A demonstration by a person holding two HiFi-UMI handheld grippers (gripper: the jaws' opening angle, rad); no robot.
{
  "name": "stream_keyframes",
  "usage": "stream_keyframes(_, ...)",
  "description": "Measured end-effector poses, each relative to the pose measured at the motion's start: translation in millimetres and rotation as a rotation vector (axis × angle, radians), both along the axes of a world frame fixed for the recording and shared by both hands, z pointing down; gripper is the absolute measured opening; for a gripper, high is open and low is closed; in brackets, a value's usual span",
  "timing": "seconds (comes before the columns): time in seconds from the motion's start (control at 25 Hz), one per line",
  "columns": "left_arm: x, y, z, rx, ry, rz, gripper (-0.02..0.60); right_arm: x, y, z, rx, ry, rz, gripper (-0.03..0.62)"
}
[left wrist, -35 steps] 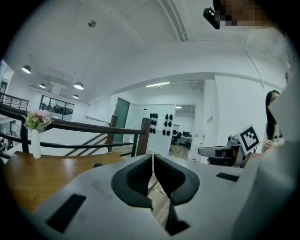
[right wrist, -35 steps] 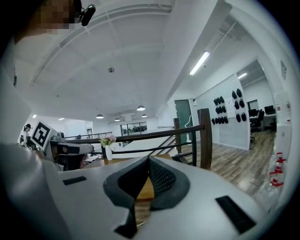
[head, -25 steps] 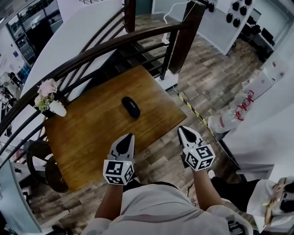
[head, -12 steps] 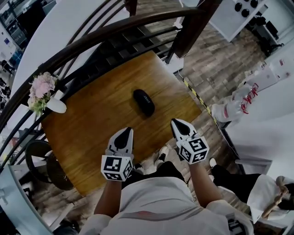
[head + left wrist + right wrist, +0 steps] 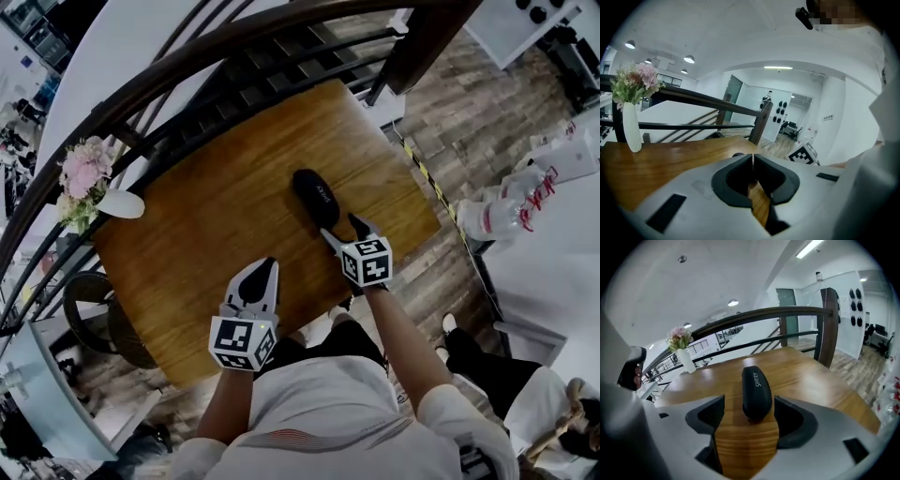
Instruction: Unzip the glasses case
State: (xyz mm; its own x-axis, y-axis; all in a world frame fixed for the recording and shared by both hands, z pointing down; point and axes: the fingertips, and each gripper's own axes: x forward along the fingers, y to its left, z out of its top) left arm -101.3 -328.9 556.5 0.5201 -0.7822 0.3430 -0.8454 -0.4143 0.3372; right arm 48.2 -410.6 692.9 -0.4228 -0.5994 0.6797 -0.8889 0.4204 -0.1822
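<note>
Black and zipped shut, as far as showing in the head view: looking down at the glasses case (image 5: 315,198), lying on the table (image 5: 206,225) towards its far right corner, well apart from the vase of flowers (image 5: 89,183) at the left edge. Not seeing any part of it opened, so judging the whole unzipping job as not yet begun. Seeing the right gripper (image 5: 339,227) at the near end of the glasses case, and the left gripper (image 5: 266,265) by the near edge, away from it.

Looking along the left gripper (image 5: 753,161): jaws pressing together, pinching nothing, only bare wood showing under them.

Looking along the right gripper (image 5: 749,401): jaws having just been opening, now standing wide apart. Seeing the near end of the glasses case (image 5: 756,385) between them, with a gap on each side, so not squeezing it. Not finding the zip pull here.
</note>
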Motion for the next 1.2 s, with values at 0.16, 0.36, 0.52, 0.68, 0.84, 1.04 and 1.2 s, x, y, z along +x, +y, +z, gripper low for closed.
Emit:
stream_keyframes(0.16, -4.3, -0.7, 6.2, -0.031, -0.007, -0.015, 0.023, -9.9, -13.0, 38.0, -0.047, 0.056, 0.006, 0.408)
stream_keyframes(0.36, -7.1, -0.6, 9.7, -0.017, -0.116, -0.024, 0.023, -11.9, -33.0, 57.4, -0.07, 0.107, 0.011, 0.41)
stream_keyframes(0.52, 0.9, 0.6, 8.4, -0.013, -0.135, 0.006, 0.023, -15.7, -35.6, 64.0, -0.094, 0.127, 0.001, 0.367)
stream_keyframes(0.68, 6.4, 3.8, -7.5, -0.001, -0.148, 0.029, 0.023, -20.3, -25.6, 34.4, -0.043, 0.129, -0.025, 0.348)
stream_keyframes(0.84, 10.2, 2.5, -24.0, 0.026, -0.115, 0.058, 0.023, -17.0, -7.0, -7.5, 0.033, 0.1, -0.008, 0.344)
stream_keyframes(1.04, 22.2, -2.9, -54.8, 0.084, -0.064, 0.113, 0.023, 3.7, 16.2, -80.4, 0.16, 0.078, 0.018, 0.345)
stream_keyframes(1.2, 47.0, -5.5, -67.9, 0.149, -0.034, 0.137, 0.023, 37.1, 31.5, -125.6, 0.269, 0.073, 0.036, 0.345)
